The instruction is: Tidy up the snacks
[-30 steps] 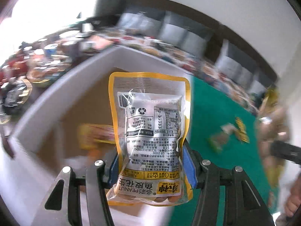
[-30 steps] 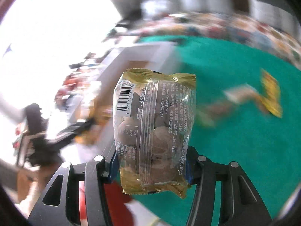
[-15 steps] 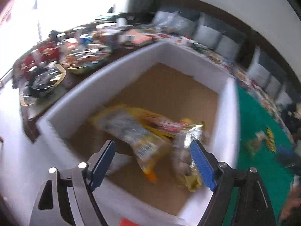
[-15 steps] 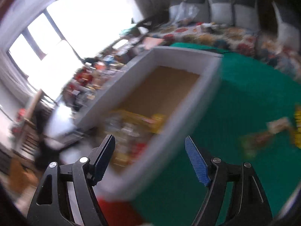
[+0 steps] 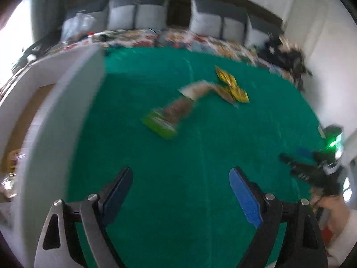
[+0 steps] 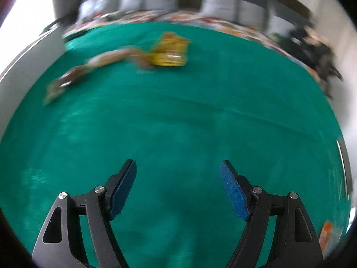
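Left hand-held gripper [image 5: 180,192] spread, nothing held | right hand-held gripper [image 6: 178,186] spread, nothing held | yellow foil snack packets [image 6: 170,52] seen at 12 o'clock on green felt surface [image 6: 178,122] | white rectangular box [image 5: 62,111] at 9 o'clock

Green cloth [image 5: 200,156] spread over the near surface, grey cushions [image 5: 145,17] lined along the far wall, patterned floral cover [image 5: 200,41] beneath them, dark blurred heap [image 5: 283,55] seen at far right, white wall [image 5: 323,33] at right.
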A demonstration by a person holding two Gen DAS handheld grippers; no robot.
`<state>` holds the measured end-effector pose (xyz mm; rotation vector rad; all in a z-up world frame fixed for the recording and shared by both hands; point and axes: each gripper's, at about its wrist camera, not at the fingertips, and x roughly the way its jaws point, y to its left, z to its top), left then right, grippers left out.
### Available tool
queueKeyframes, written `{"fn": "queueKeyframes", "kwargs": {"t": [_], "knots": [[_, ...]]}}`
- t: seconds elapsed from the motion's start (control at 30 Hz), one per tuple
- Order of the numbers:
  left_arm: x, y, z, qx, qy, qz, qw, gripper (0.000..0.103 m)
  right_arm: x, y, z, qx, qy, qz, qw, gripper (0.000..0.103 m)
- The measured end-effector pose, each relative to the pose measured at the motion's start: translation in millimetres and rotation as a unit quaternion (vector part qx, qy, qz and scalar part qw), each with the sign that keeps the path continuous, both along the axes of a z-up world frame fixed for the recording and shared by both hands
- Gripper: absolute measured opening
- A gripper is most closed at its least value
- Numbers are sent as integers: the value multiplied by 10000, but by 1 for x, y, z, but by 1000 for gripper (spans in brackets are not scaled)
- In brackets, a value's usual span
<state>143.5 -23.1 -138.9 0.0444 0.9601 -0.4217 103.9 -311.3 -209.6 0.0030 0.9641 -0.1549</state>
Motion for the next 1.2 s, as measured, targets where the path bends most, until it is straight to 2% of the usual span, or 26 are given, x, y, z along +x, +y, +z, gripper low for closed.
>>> {"fn": "queueKeyframes", "kwargs": {"t": [0.13,0.37,0.47,0.6,1.2], "knots": [[6,-51,-40,342,-5,-301,9990,87,-19,-25,-1,178,-232,-274,9992,80],[17,-74,-74,586,8,-208,9981,87,-28,-28,-1,259,-334,-267,9988,83],[13,-71,-76,598,-298,-154,9976,91,-24,-33,-8,271,-314,-266,9988,86],[17,-72,-80,612,-254,-175,9976,102,-21,-33,-9,249,-300,-273,9989,87],[18,-71,-80,632,-250,-179,9975,103,-20,-32,-9,231,-292,-289,9989,88]]}}
